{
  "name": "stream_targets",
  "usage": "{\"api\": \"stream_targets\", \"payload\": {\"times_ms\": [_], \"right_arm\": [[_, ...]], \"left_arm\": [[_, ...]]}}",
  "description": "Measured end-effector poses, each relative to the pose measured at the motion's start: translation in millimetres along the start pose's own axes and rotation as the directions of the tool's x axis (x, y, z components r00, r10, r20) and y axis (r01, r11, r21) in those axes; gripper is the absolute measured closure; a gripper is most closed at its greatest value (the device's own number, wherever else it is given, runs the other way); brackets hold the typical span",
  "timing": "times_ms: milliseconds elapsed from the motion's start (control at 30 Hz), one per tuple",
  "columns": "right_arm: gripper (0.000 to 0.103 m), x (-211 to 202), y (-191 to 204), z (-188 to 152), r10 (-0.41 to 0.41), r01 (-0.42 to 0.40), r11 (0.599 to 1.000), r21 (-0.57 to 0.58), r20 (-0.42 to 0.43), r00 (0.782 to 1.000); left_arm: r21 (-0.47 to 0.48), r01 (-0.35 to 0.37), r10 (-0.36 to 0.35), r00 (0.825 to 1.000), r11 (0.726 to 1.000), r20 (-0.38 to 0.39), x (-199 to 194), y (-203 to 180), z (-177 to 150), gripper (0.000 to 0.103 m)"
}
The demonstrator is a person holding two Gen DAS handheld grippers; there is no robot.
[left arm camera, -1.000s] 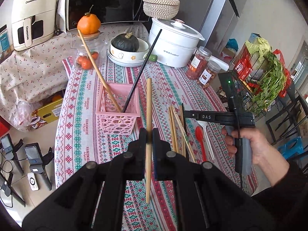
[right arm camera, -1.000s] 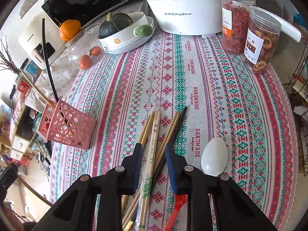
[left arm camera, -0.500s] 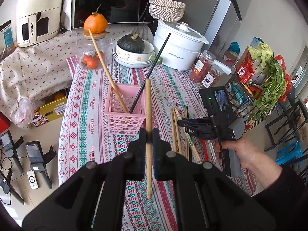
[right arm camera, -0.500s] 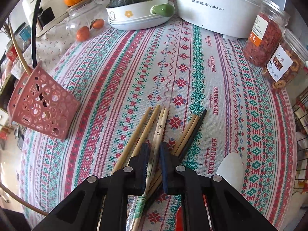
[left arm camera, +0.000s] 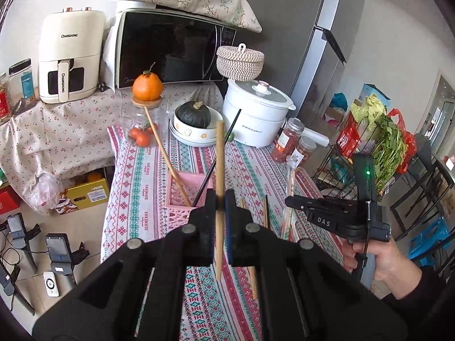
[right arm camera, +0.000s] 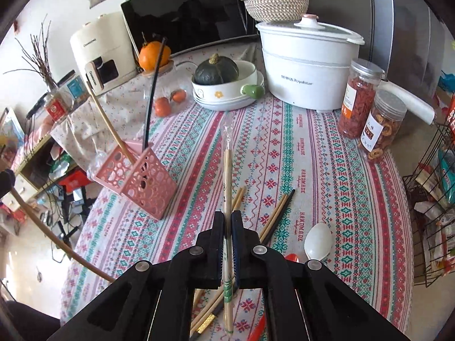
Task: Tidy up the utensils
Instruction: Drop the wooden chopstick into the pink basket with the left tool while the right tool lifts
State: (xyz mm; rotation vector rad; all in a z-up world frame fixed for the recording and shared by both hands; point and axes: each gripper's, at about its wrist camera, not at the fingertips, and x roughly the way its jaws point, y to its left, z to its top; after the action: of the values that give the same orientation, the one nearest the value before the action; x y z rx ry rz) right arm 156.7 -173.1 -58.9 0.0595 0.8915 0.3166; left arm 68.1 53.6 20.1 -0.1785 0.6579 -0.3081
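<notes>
1. Our right tongs (right arm camera: 227,227) are clamped on a wrapped chopstick pair (right arm camera: 226,170), lifted above the table (right arm camera: 327,170); it sticks up past the jaws and down below them, gripped nearer its lower half.
2. Our left tongs (left arm camera: 219,201) are closed on a single wooden chopstick (left arm camera: 219,153), held near its middle and almost upright, in front of the basket (left arm camera: 182,196).
3. Both sticks look light and stiff. The bare wood should sit firm in the pads; the plastic sleeve is likely slippery, so the wrapped pair may slide or swing. A hold near the middle keeps either one from tipping.
4. The pink basket stands on the table's left part and already holds a wooden chopstick (right arm camera: 111,125) and a black chopstick (right arm camera: 152,96), both leaning out. It looks light and could shift if nudged.
5. More loose chopsticks (right arm camera: 277,213) lie on the cloth just below the right tongs, with a white spoon (right arm camera: 318,241) beside them and a red utensil partly hidden.
6. Further back stand a white cooker (right arm camera: 307,65), two jars (right arm camera: 381,122) and a bowl with a squash (right arm camera: 216,71), well apart from the basket.
</notes>
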Motion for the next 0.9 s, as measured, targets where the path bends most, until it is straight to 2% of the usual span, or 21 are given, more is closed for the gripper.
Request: {"api": "stream_targets", "payload": {"times_ms": [133, 267, 400, 533, 700, 900], "right_arm": [[0.098, -31, 8, 6, 0.048, -0.049, 0.999, 0.012, 0.082, 0.995], [0.098, -45, 16, 13, 0.069, -0.071, 0.997, 0.011, 0.118, 0.991], [0.098, -43, 20, 14, 0.076, -0.077, 0.997, 0.009, 0.123, 0.99], [0.098, -37, 22, 14, 0.076, -0.077, 0.997, 0.001, 0.117, 0.99], [0.098, -35, 25, 14, 0.073, -0.072, 0.997, -0.011, 0.125, 0.989], [0.098, -37, 32, 16, 0.077, -0.075, 0.997, -0.021, 0.147, 0.986]], "left_arm": [[0.008, 0.003, -0.004, 0.99, 1.0, 0.143, -17, 3, 13, 0.096], [0.012, -0.007, 0.003, 0.958, 1.0, 0.286, -25, 6, 22, 0.096], [0.028, -0.041, 0.027, 0.924, 0.999, 0.381, -19, 8, 29, 0.096], [0.013, -0.075, 0.064, 0.923, 0.997, 0.38, 5, 14, 28, 0.096], [-0.006, -0.119, 0.114, 0.934, 0.993, 0.338, 34, 25, 21, 0.096], [-0.037, -0.116, 0.121, 0.954, 0.993, 0.273, 57, 36, 20, 0.096]]}}
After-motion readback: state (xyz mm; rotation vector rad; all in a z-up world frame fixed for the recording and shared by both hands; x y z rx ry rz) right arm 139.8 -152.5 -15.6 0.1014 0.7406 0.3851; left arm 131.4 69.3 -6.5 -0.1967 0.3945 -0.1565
